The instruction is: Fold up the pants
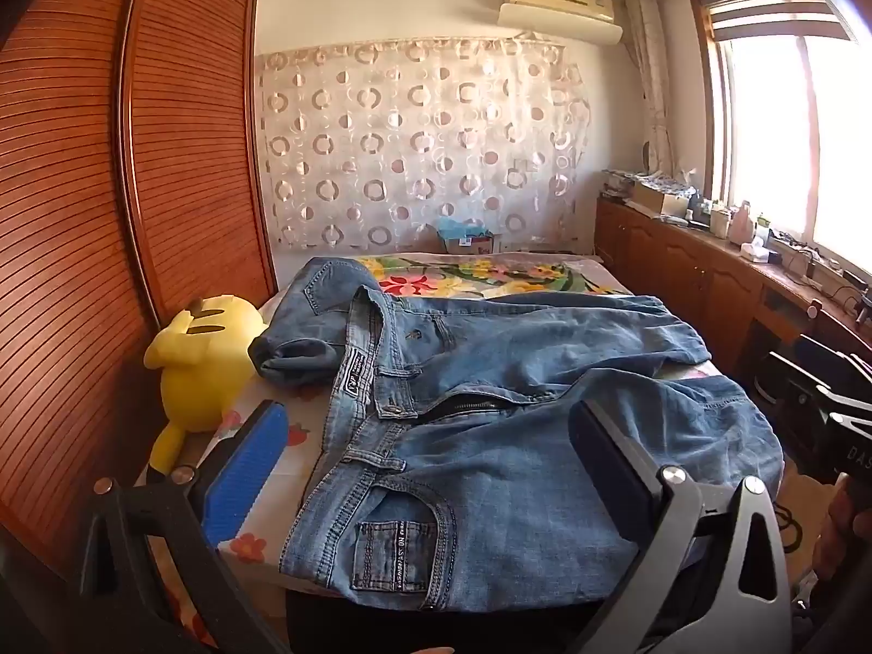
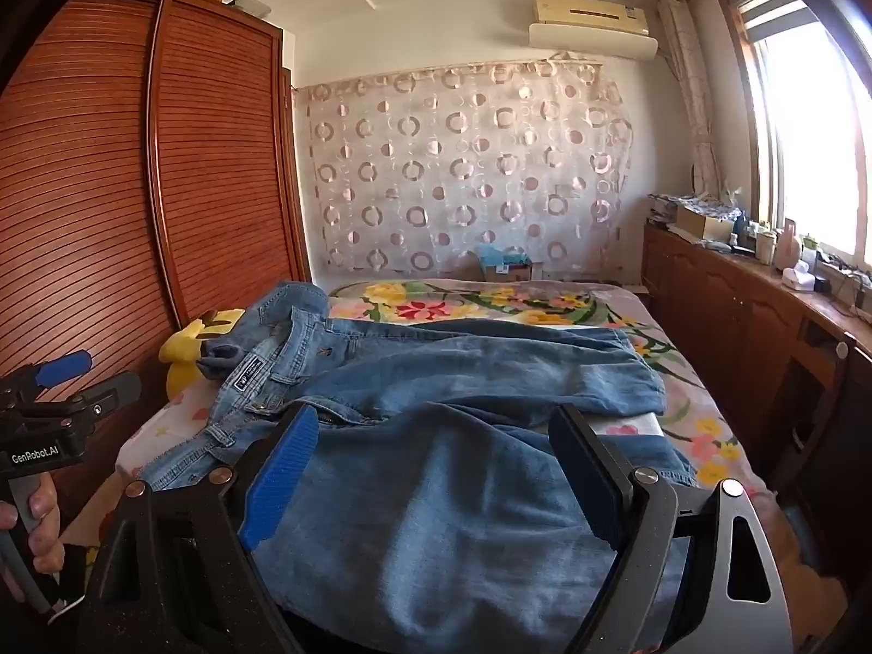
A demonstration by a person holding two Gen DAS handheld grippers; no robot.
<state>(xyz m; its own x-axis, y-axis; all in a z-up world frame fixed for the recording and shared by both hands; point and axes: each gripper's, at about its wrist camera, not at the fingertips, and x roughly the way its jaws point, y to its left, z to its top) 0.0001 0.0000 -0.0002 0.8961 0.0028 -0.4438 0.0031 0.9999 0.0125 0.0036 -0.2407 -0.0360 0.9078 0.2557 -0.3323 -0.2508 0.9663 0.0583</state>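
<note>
Blue denim pants [image 1: 479, 425] lie spread on the bed, waistband to the left with the zipper open, legs running right. My left gripper [image 1: 430, 463] hovers open above the waistband and front pocket near the bed's front edge, nothing between its fingers. My right gripper [image 2: 436, 468] hangs open above the near leg of the pants [image 2: 436, 490], its pads clear of the cloth. The left gripper [image 2: 82, 376] also shows at the left edge of the right wrist view, held in a hand. One leg is folded back under the waistband at the far left.
A yellow plush toy [image 1: 201, 359] sits at the bed's left edge against a wooden louvred wardrobe [image 1: 109, 191]. The bed [image 2: 703, 436] has a floral sheet. A wooden cabinet [image 2: 736, 305] with clutter runs under the window at right. A cardboard box [image 1: 468, 242] stands at the bed's head.
</note>
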